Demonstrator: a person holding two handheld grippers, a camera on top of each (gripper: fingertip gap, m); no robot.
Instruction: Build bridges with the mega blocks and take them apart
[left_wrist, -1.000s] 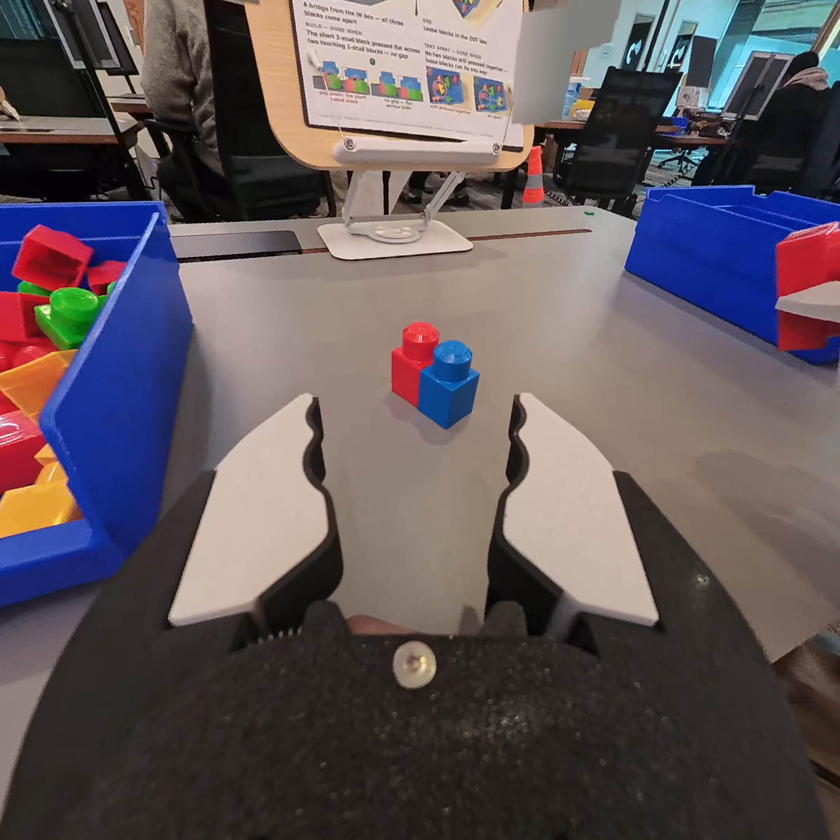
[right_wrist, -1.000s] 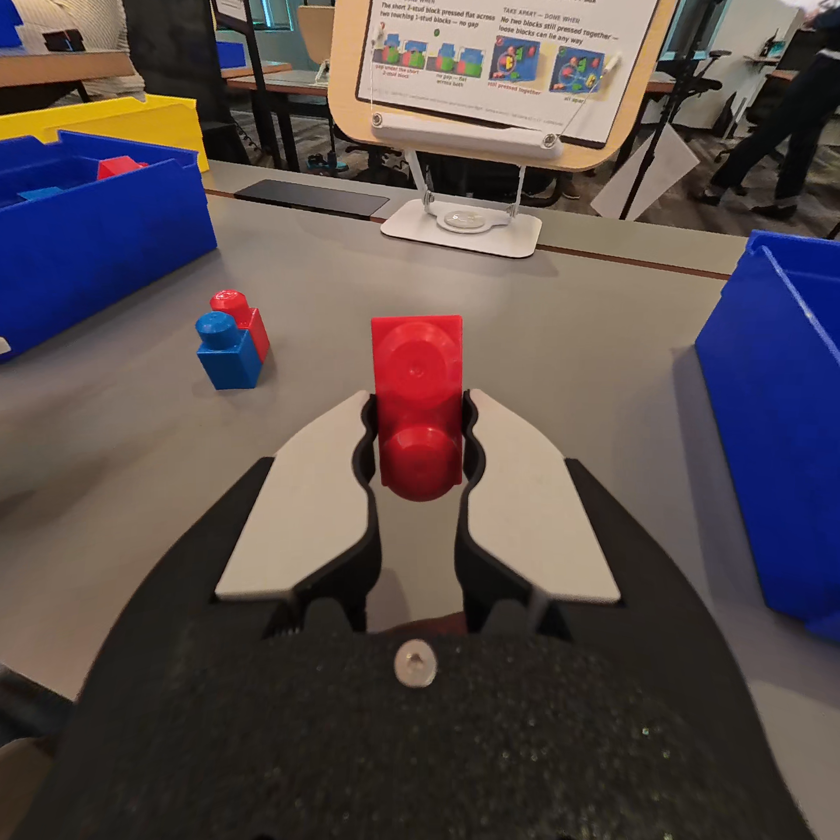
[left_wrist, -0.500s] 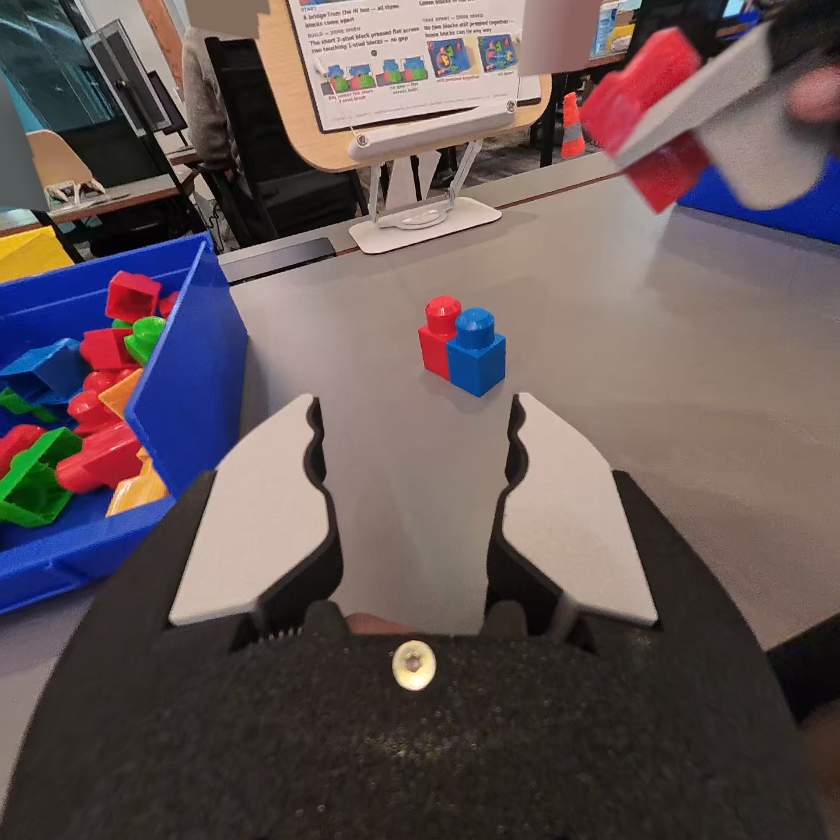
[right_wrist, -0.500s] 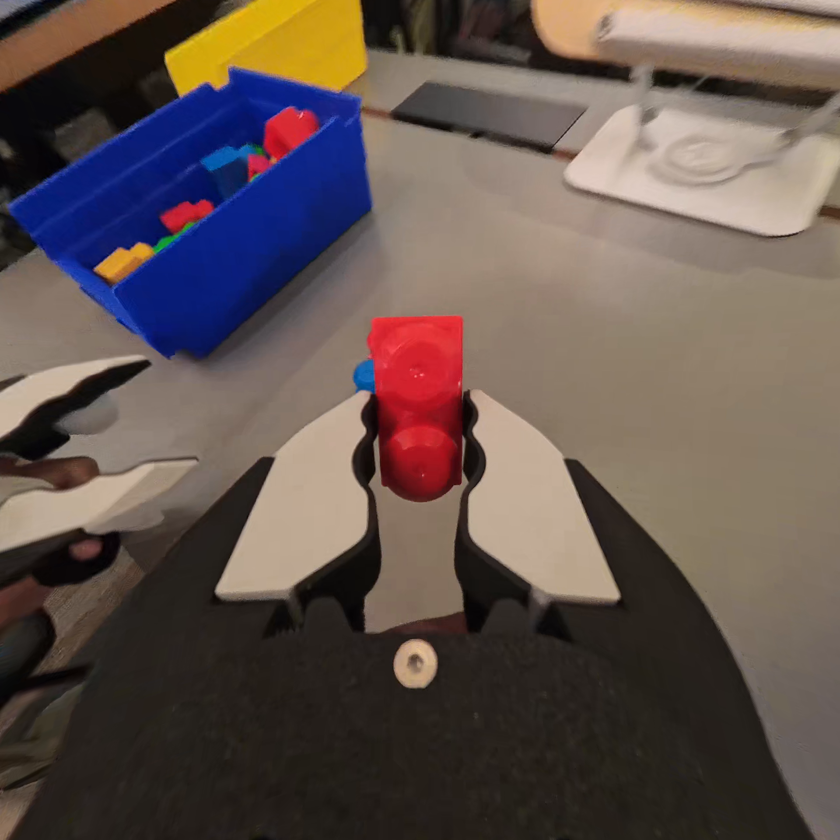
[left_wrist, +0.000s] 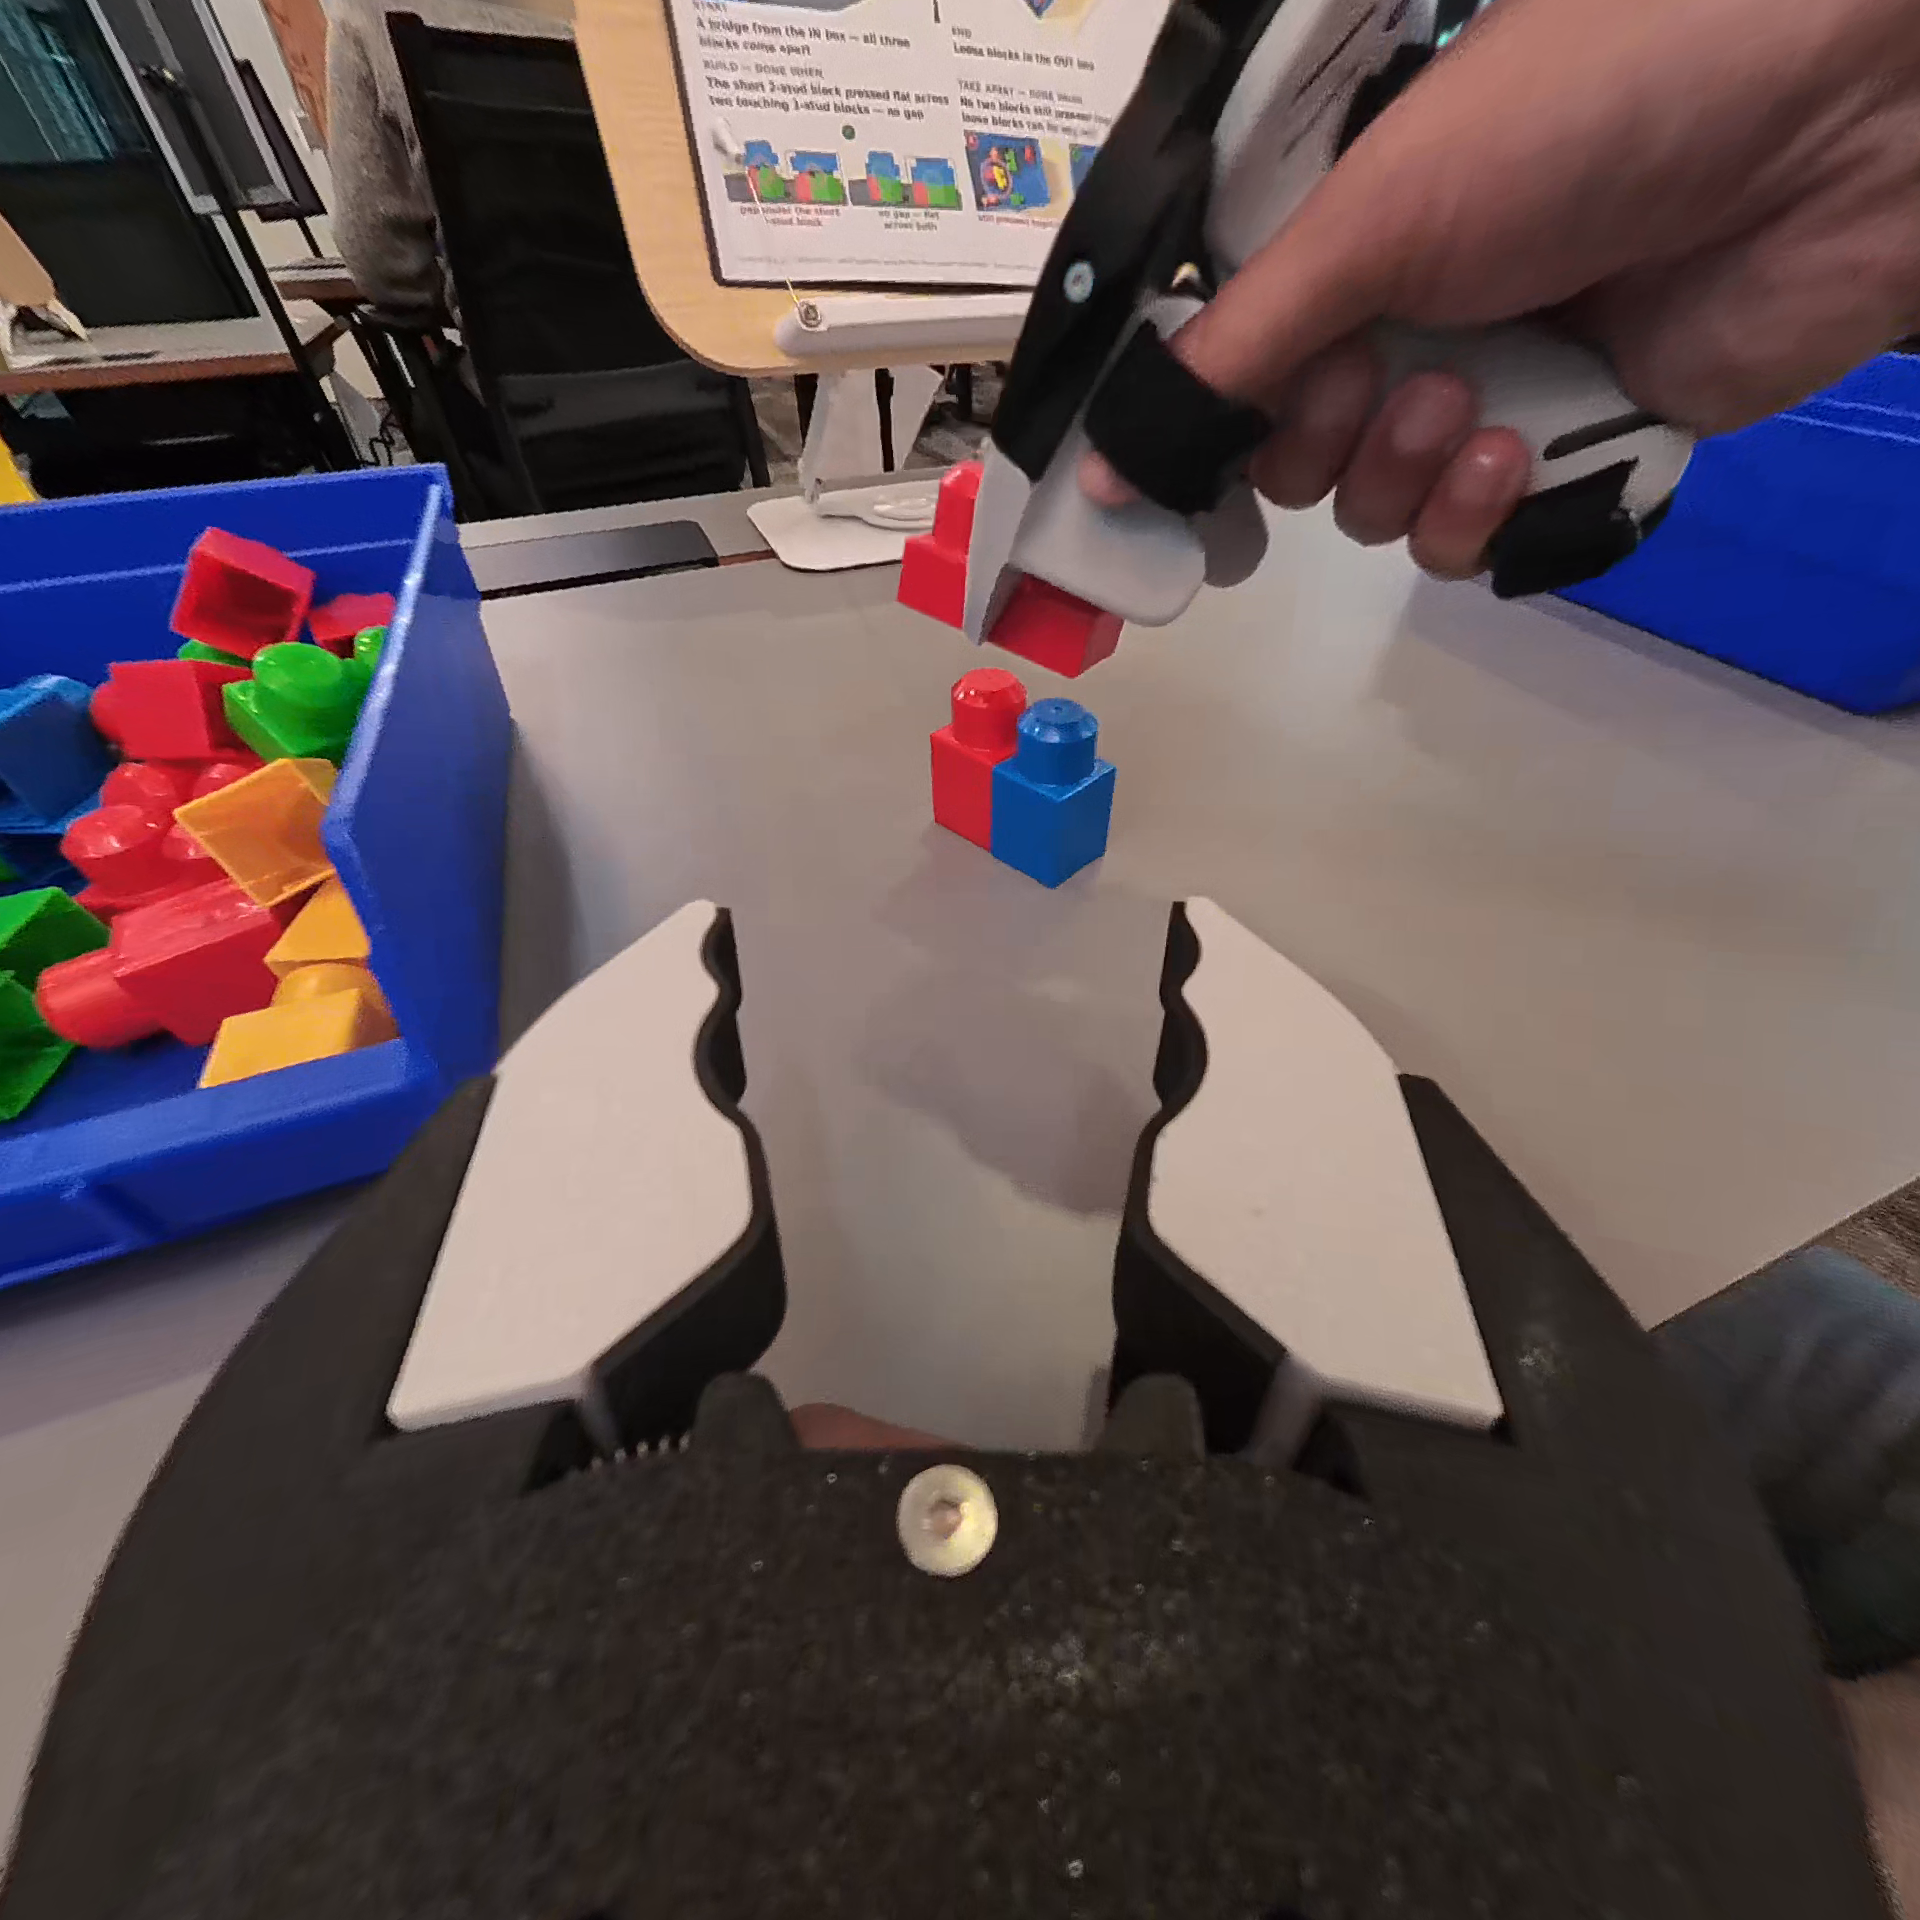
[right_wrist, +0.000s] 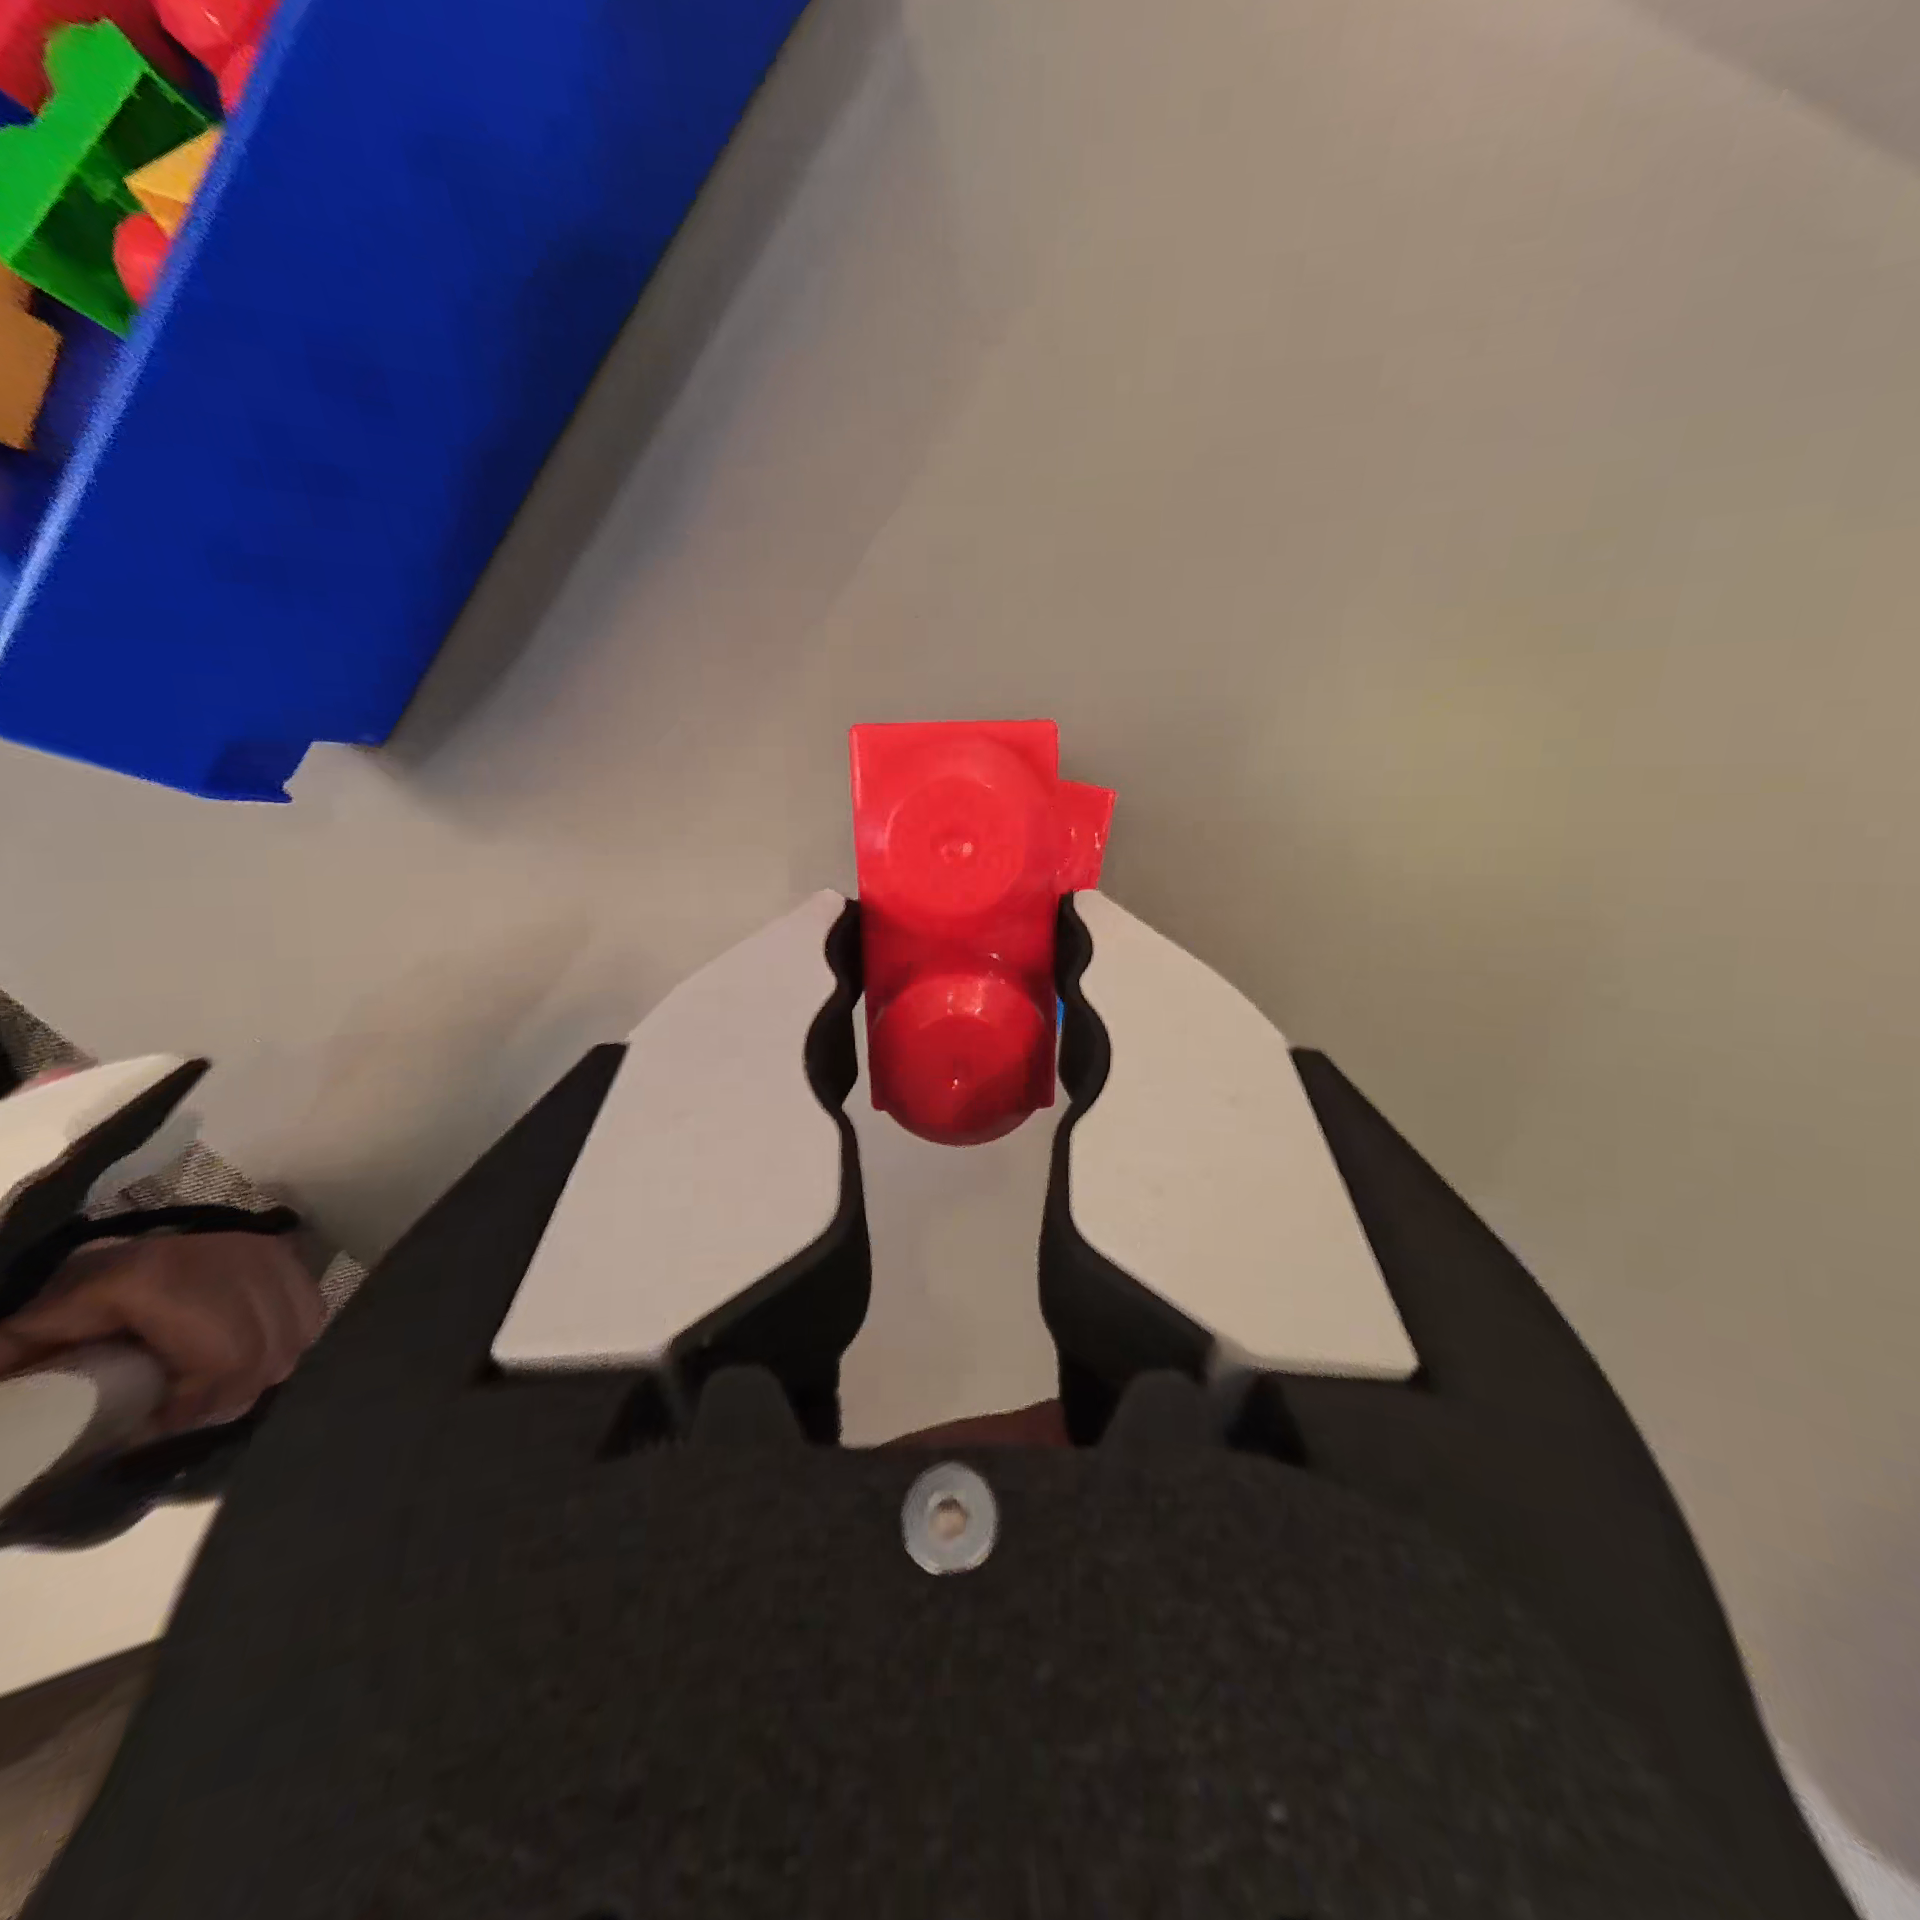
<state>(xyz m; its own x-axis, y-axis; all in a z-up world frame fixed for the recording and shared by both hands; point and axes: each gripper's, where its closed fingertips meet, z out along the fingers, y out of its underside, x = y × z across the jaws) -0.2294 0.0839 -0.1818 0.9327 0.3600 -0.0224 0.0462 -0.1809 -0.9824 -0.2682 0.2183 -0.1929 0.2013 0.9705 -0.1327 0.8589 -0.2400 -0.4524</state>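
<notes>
Grey counter carries the touching red and blue one-stud pair; right claw, clenched on the red two-stud block, hovers just above, at twelve o'clock from the released left claw.

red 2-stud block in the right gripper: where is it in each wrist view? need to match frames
Left wrist view: red 2-stud block upper centre, clamped in the right gripper, just above the red and blue pair.
Right wrist view: the block at centre, between the fingers.
Shared landmark: blue bin of blocks, left edge, top left corner.
</notes>
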